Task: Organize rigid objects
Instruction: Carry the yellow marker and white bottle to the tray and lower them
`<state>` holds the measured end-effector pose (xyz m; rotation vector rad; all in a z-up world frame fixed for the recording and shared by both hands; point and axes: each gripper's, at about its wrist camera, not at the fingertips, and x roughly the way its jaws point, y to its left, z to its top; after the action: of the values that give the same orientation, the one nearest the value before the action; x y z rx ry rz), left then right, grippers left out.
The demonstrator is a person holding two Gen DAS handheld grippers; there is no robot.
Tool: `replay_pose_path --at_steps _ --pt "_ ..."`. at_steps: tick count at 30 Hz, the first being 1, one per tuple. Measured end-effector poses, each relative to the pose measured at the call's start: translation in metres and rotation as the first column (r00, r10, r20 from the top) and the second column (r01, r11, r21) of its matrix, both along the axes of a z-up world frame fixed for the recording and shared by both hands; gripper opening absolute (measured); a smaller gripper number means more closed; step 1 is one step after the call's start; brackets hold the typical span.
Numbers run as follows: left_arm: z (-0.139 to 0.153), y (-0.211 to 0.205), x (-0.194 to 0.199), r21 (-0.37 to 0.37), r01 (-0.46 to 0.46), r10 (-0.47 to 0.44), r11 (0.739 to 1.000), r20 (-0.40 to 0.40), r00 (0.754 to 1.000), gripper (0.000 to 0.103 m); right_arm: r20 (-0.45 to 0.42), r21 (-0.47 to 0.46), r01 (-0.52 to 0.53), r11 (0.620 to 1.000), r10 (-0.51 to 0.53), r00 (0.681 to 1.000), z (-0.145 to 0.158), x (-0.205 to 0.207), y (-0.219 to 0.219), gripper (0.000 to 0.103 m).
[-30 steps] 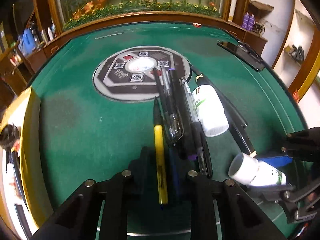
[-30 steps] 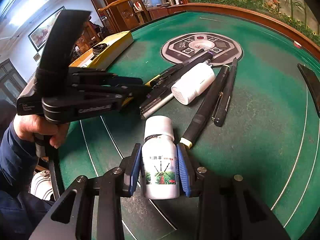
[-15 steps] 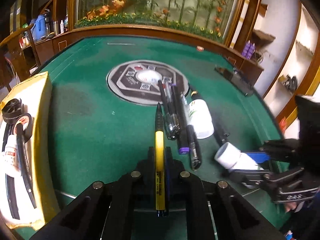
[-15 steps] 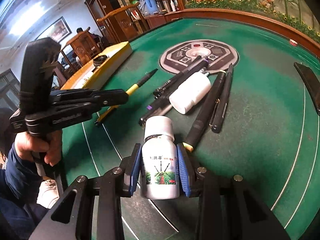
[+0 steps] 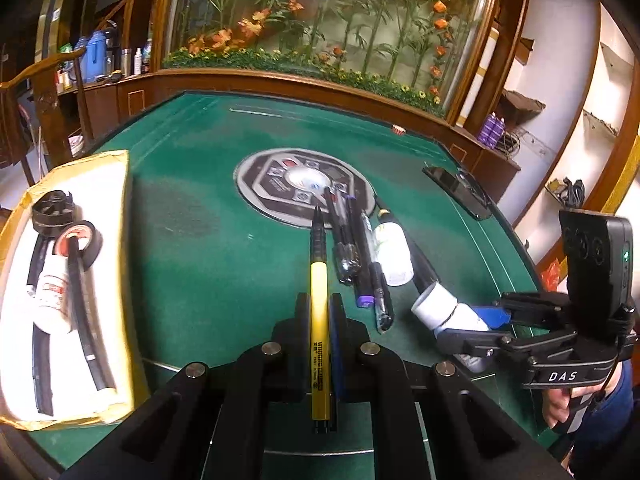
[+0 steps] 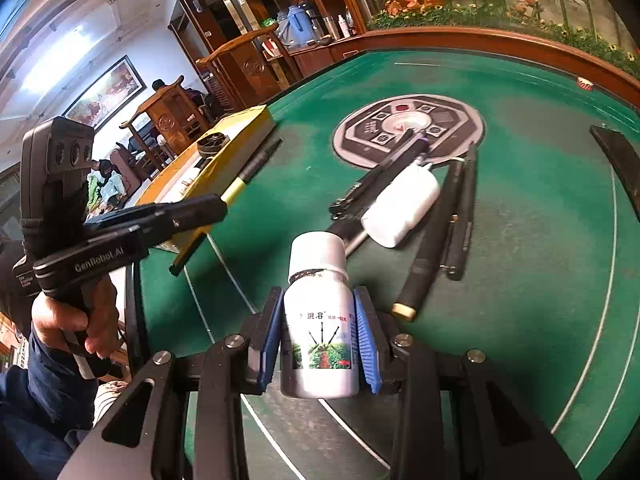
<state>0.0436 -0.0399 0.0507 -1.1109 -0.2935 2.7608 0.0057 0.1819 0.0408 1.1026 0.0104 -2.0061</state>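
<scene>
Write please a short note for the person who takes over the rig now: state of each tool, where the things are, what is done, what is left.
Left tool: shut on the yellow pen, lifted off the felt.
Right tool: shut on a white bottle, cap pointing forward, above the table.
Box at the left: already holds a tape roll, a tube and black cables.
On the felt by the centre disc: several dark pens, a second white bottle on its side, and two black pens to its right.
Done: some things boxed, two in hand.
Left: probably box the pen and the bottle, then clear the pile.
</scene>
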Motion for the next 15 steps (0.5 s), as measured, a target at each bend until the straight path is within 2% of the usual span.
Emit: replay_pose_path --at_steps 9,15 --pt "0.015 -0.037 0.018 0.029 -0.078 0.079 0.997 -0.046 0.996 0.007 0.099 -0.077 -0.021 0.997 0.029 0.995 0.003 0.008 -0.025 0.033" --pt "0.026 -0.081 0.036 0.061 -0.169 0.174 0.984 -0.084 0.981 0.007 0.129 -0.123 -0.062 0.99 0.078 0.989 0.022 0.009 -0.065 0.033"
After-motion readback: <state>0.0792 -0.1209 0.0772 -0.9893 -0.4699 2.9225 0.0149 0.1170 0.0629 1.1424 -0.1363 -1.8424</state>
